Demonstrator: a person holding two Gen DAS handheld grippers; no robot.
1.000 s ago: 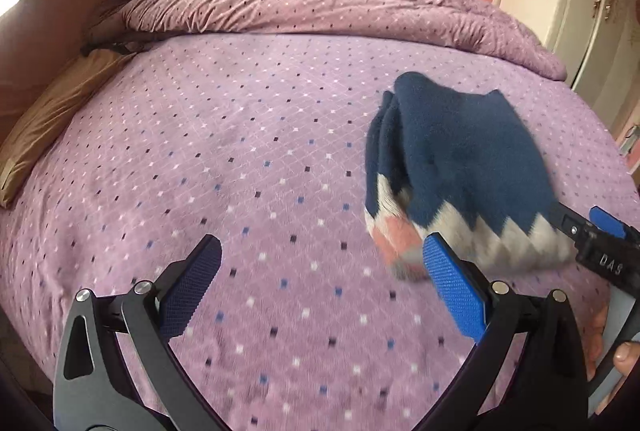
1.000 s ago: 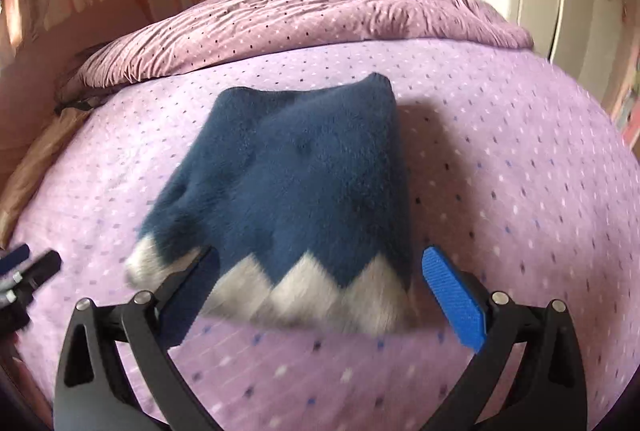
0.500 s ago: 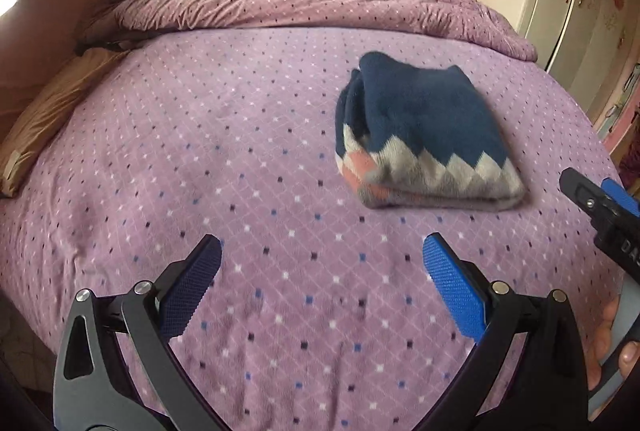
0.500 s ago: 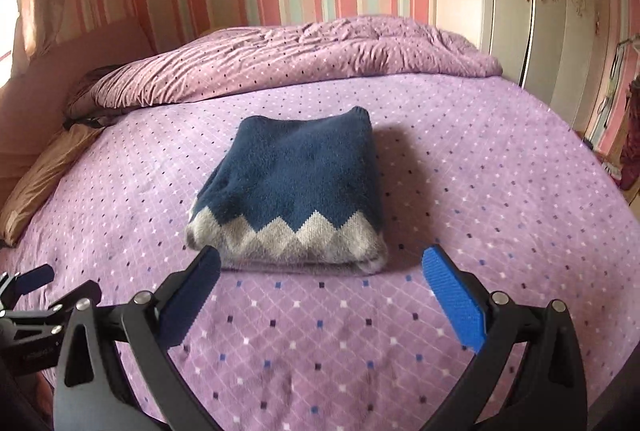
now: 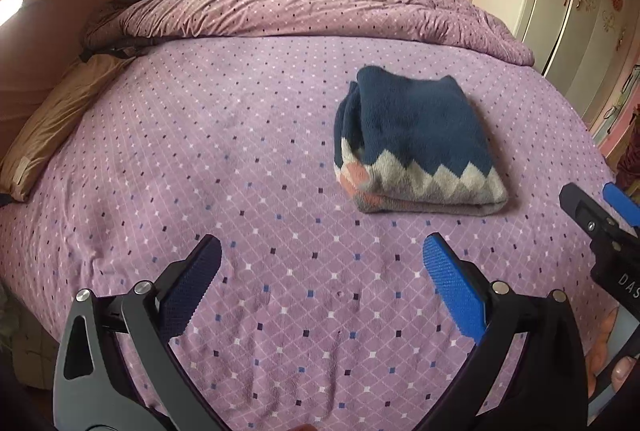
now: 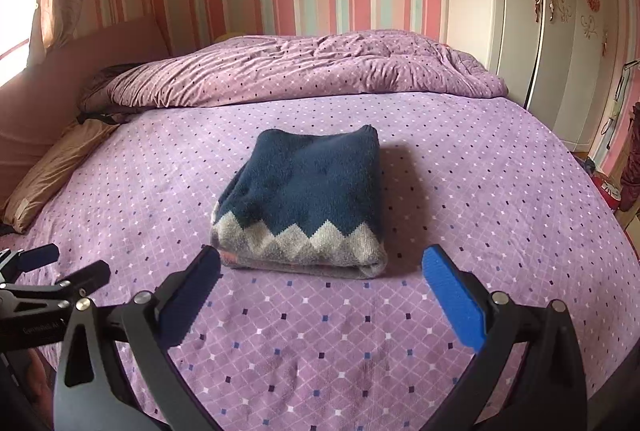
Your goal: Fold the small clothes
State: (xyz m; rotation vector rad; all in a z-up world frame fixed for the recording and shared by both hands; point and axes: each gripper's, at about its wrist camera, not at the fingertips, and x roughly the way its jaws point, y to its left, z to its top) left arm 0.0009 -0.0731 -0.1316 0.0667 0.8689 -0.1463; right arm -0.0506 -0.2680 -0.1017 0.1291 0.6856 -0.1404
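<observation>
sweater (image 6: 308, 199) folded compact, lies mid-bed (image 6: 460, 191), zigzag hem toward the tools | left tool (image 5: 320, 283) released, empty | right tool (image 6: 320, 287) released, empty, both well clear, likely so the fold stays put

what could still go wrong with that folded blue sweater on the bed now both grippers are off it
1. The folded sweater rests on a soft bedspread; its left edge shows loose layers bunched in the left wrist view, so the fold may slump open.
2. The right hand-held gripper is open with its left finger close to the sweater's near corner; a forward nudge might snag it.
3. The left hand-held gripper, open beside it, looks less likely to interfere.
</observation>
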